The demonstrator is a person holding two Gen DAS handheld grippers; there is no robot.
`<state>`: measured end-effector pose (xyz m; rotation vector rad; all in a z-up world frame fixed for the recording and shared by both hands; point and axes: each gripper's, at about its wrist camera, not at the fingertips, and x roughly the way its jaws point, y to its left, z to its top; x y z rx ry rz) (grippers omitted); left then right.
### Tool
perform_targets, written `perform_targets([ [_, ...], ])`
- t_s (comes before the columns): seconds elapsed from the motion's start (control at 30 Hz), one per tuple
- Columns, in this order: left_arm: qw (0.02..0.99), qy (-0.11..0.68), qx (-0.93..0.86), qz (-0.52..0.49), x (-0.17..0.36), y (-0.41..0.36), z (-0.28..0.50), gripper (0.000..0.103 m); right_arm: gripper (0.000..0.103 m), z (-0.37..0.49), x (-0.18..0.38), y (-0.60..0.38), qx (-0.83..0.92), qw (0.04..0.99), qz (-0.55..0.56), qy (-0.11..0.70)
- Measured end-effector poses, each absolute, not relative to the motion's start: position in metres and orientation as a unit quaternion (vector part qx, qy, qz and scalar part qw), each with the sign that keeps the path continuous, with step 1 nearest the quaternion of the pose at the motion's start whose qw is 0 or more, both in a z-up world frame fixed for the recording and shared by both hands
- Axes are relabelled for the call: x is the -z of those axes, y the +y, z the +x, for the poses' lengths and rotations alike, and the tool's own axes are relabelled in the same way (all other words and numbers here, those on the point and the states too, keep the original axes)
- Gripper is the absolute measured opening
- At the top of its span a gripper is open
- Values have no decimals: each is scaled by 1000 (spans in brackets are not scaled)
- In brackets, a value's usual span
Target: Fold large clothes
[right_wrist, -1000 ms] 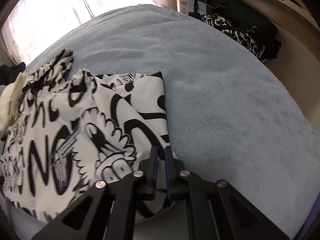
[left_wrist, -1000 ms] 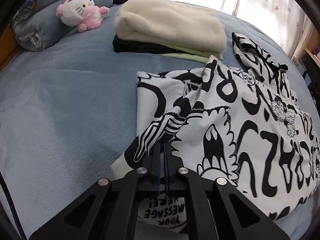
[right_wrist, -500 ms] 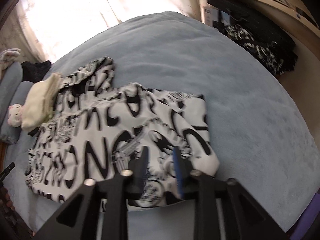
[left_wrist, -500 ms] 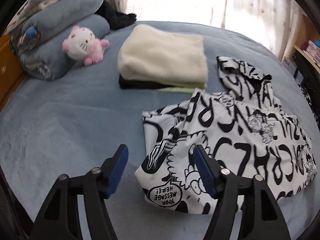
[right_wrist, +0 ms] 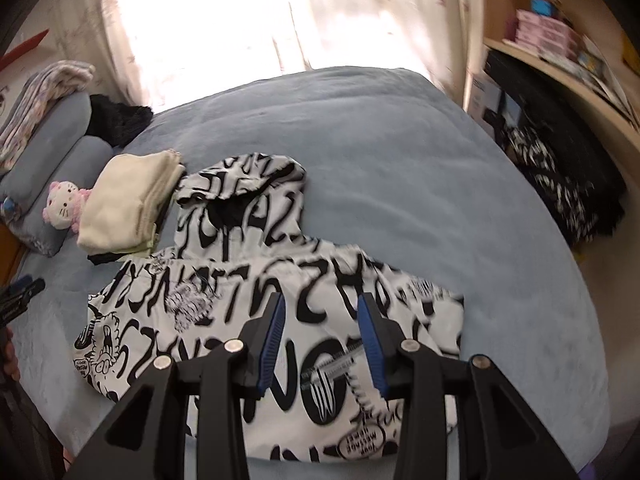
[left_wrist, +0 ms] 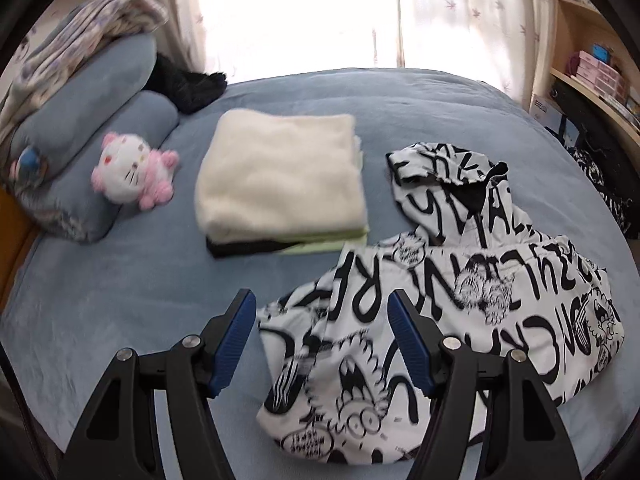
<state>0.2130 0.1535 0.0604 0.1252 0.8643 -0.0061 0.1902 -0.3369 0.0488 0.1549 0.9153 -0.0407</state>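
A black-and-white graffiti-print hoodie lies partly folded on a blue-grey bed, its hood spread flat toward the window and its lower hem cut off by the gripper bodies in both views. Motion blur smears the print, so most lettering cannot be read. The left gripper hangs above the hoodie's near corner, tilted downward, its blue-padded jaws wide apart with nothing between them. The right gripper hangs over the garment's middle, also pitched downward; its jaws have just been opening and now stand parted, clear of the cloth, holding nothing. Just beside the hood sits a stack of folded clothes, a cream fleece on top hiding all but the edges of the pale green and black items beneath. A pink-and-white plush cat rests against grey pillows. Dark patterned clothing lies blurred beside the bed by a shelf.
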Motion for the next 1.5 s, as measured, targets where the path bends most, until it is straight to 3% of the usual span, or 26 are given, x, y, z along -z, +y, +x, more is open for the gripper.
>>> perform_targets([
  [0.27,909,402,21,106,-87,114,289,67,39,265,-79,-333,4,904,71,423],
  [0.4,909,395,22,129,-89,93,336,67,50,312,-80,-332,-4,903,87,421],
  [0.5,905,404,27,131,-81,80,381,67,51,350,-69,-331,-11,897,100,431],
  [0.97,856,506,92,47,45,23,535,61,52,506,65,-338,-6,841,201,503],
  [1.27,838,534,83,72,106,3,564,61,51,555,119,-337,11,828,197,525],
  [1.5,830,545,100,69,130,11,550,61,53,525,155,-342,-15,818,145,556],
])
